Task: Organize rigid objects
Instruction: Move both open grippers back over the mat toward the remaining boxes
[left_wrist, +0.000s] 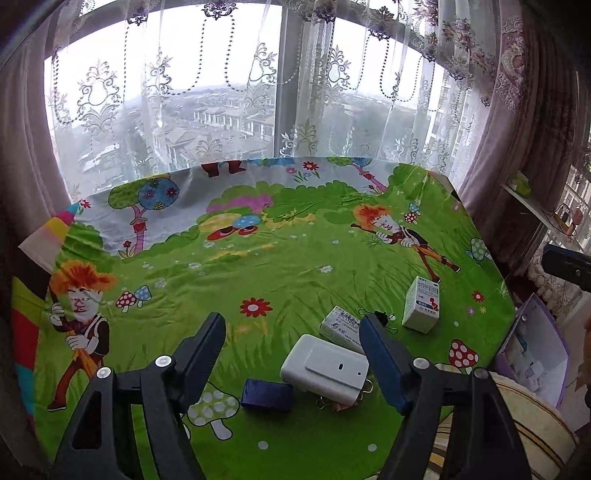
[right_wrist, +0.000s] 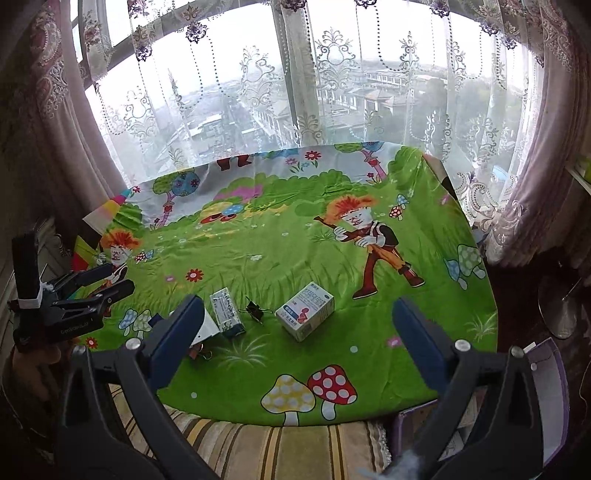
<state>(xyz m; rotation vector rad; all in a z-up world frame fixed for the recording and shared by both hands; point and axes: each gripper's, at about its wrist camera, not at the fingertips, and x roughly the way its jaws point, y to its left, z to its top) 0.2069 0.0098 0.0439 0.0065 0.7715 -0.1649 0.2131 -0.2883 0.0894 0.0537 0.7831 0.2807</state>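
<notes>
Green tablecloth: white case below open left gripper.

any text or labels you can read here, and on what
"GenRobot.ai" (faint, partly guessed): on the black body of the left gripper.
Upright white medicine box: blue print and a red figure, too blurred to read.
Flat white-and-blue medicine box: print too small to read.
White plastic case: no text seen.
</notes>
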